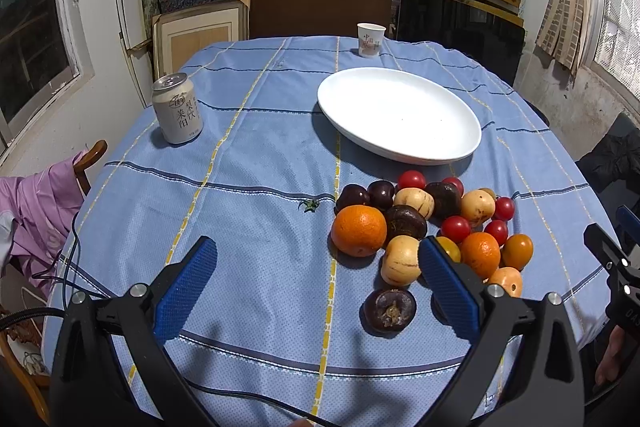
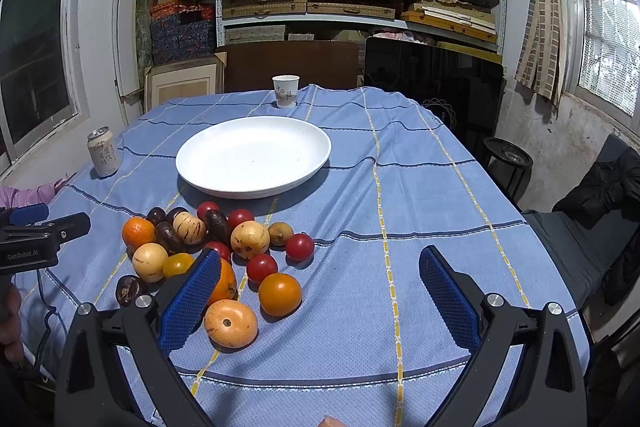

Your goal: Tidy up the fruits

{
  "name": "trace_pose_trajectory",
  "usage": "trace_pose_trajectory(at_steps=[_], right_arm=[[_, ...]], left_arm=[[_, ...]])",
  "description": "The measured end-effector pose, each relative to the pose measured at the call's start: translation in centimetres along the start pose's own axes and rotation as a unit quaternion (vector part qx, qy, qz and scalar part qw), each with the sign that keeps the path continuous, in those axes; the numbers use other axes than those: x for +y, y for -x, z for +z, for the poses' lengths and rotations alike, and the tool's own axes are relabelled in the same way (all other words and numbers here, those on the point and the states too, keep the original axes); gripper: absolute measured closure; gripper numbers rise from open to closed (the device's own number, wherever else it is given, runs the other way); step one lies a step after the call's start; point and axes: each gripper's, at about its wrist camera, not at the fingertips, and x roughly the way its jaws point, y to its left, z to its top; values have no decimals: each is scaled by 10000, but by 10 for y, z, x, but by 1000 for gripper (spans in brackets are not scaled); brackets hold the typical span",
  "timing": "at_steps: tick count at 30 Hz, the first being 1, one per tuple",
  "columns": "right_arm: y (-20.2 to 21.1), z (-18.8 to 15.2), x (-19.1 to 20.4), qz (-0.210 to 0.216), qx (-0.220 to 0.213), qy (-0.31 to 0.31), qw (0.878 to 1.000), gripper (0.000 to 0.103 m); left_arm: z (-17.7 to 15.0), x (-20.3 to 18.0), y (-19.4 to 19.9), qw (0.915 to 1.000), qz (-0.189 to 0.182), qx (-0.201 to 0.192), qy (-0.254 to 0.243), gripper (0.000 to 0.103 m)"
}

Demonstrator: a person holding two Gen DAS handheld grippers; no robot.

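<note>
One plate (image 2: 256,131), one can (image 2: 103,151), one cup (image 2: 285,91).

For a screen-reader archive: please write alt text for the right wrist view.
An open right gripper hovers over a blue checked tablecloth, empty. Mixed fruits lie piled at its left, before an empty white plate; a paper cup and can stand farther off.

My right gripper (image 2: 320,287) hovers wide open above blue checked tablecloth (image 2: 420,195). Fruit pile (image 2: 216,251) lies left of centre; empty white plate (image 2: 253,155) beyond it. Paper cup (image 2: 285,91) behind plate, can (image 2: 103,151) far left.
</note>
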Motion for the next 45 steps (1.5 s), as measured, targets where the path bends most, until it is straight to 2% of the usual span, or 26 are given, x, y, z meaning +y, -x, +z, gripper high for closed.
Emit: trace_pose_trajectory(at_steps=[26,37,42,45], right_arm=[[0,0,0,3,13,28,10000,4],[3,0,2,66,-12,50,10000,4],[5,2,1,72,-43,31,10000,4],[4,0,-2,64,-17,9,10000,4]], left_arm=[[-2,-1,-1,10000,-3,35,-17,4],[-1,-8,-4,9998,-115,147,-121,4],[-12,-16,-17,9981,94,405,-449,4],[-24,-23,-25,9961,34,532,-698,4]])
